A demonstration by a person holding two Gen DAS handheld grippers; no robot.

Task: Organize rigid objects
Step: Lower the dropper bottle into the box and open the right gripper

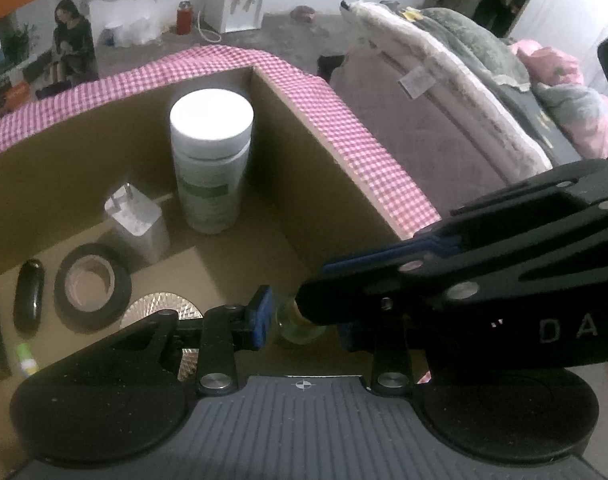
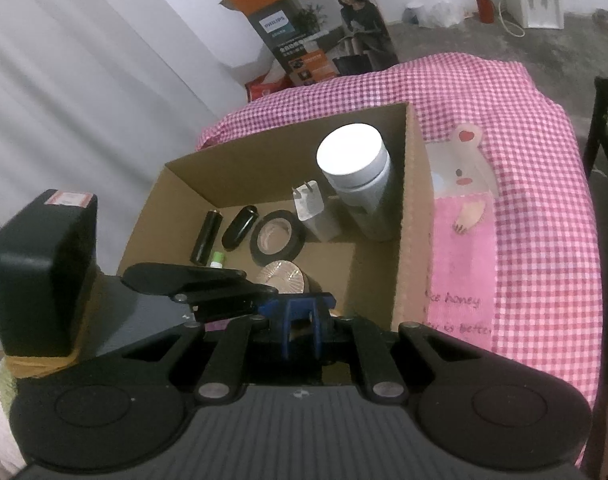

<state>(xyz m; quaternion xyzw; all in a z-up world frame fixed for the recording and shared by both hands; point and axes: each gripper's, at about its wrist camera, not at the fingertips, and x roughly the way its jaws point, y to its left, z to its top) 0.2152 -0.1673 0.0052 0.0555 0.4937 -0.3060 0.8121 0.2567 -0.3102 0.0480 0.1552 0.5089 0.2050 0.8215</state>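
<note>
Gripping a small glass jar just inside the cardboard box, the left gripper is crowded by the right gripper, fingers closed empty; one nudge could knock the jar loose onto the gold disc

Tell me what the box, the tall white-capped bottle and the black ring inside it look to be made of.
Box: corrugated cardboard, matte brown; fluted edge shows along the wall top.
Bottle: probably plastic, smooth white cap with a soft sheen, printed label on the body.
Black ring: a roll of tape, likely vinyl or cloth, dull black around a brown cardboard core.
</note>
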